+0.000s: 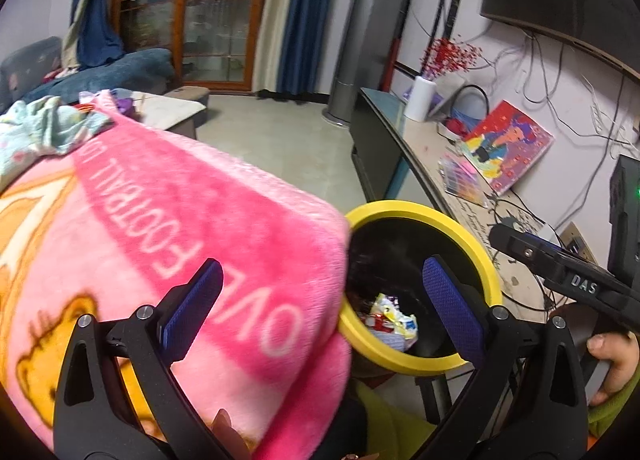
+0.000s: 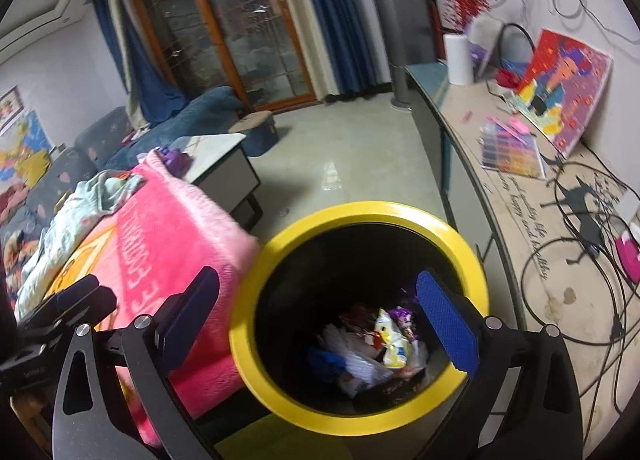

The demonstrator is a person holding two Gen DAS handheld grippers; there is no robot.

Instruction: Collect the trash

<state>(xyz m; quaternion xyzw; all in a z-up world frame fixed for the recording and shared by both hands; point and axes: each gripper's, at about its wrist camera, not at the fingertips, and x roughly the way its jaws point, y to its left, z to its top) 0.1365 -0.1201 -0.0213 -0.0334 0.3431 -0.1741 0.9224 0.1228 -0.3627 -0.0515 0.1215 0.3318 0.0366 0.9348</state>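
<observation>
A black trash bin with a yellow rim [image 2: 362, 209] stands on the floor below me; it also shows in the left wrist view [image 1: 486, 260]. Several crumpled wrappers [image 2: 390, 340] and white plastic lie at its bottom; the wrappers show in the left wrist view [image 1: 390, 318] too. My right gripper [image 2: 320, 320] is open and empty above the bin's mouth. My left gripper [image 1: 320, 304] is open and empty, over the pink blanket's edge beside the bin. The right gripper's black body [image 1: 568, 276] shows at the right of the left wrist view.
A pink blanket [image 2: 172, 244] covers the surface left of the bin, with light clothes [image 2: 80, 208] on it. A long counter [image 2: 520, 188] on the right holds cables, a colourful picture [image 2: 560, 88] and a paper roll [image 2: 458, 58]. A low table [image 2: 224, 156], sofa and tiled floor lie beyond.
</observation>
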